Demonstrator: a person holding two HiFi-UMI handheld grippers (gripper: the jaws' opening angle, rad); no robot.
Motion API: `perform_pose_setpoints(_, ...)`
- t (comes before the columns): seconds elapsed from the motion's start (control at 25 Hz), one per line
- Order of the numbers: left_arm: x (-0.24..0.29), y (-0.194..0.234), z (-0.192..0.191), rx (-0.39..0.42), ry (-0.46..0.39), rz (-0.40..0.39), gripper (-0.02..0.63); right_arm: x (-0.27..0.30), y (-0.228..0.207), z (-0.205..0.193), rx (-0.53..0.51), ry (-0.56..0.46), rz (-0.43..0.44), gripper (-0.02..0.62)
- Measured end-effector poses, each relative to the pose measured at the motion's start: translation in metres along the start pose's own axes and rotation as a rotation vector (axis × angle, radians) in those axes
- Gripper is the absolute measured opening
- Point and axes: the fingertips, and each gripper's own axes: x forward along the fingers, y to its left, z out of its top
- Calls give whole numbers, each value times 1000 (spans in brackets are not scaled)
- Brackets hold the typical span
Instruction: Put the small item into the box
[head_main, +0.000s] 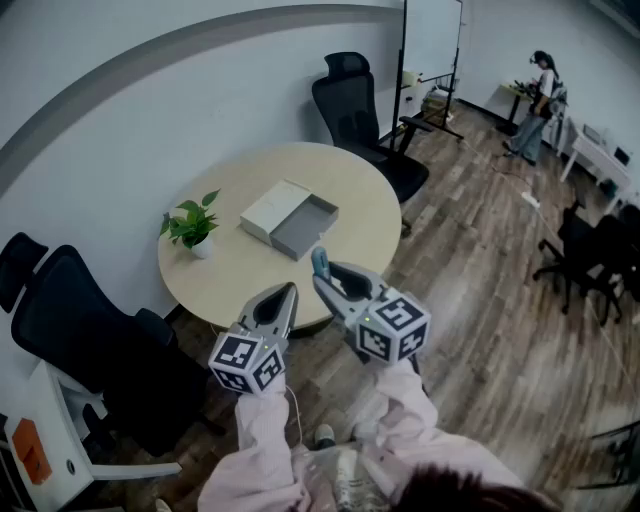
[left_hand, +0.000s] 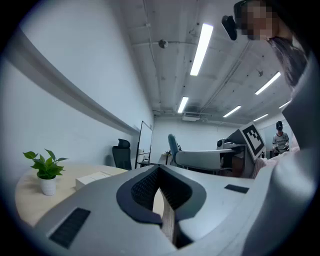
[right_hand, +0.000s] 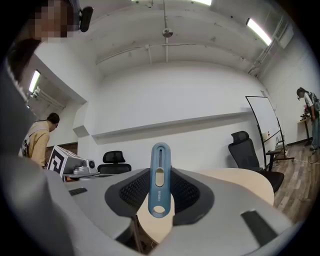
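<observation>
Slim blue item (right_hand: 159, 180) upright between fingers (right_hand: 135, 190); box (head_main: 290, 218) open.

Round beige tabletop (head_main: 235, 268): smooth, matt wood-look laminate.
Slim blue oblong item (right_hand: 160, 160): smooth plastic, slight sheen.
Right gripper (right_hand: 160, 181) fingers (right_hand: 235, 212): matt grey plastic; dark ribbed pads (right_hand: 131, 192).
Open white box (head_main: 272, 208): matt card.
Floor (head_main: 480, 280): wood-grain planks.

Both grippers sit in the lower centre of the head view, held level and pointing toward the upper frame. The left gripper (head_main: 289, 291) has its jaws drawn together to a thin slit, with nothing between them. The right gripper (head_main: 323, 272) stands just beside it, slightly further forward, with its jaws clamped on a blue item (right_hand: 159, 181) that stands upright between the pads. Each marker cube faces the camera. Both forearms, in pink sleeves (head_main: 262, 440), rise from the bottom edge.
</observation>
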Motion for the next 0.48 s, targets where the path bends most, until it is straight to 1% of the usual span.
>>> perform_pose_setpoints(0.12,4,-2,1,1,0,-2,9,-1,-5,1,-1,-2,-6,124)
perform_pose_setpoints(0.36,14,-12,-2,-2,0,0,9,-17,-21,9,60,-39,-9,126)
perform_pose_setpoints(0.48,21,-21,-3,-2,3,-3,9,-25,-31,9,59,-39,-12,126)
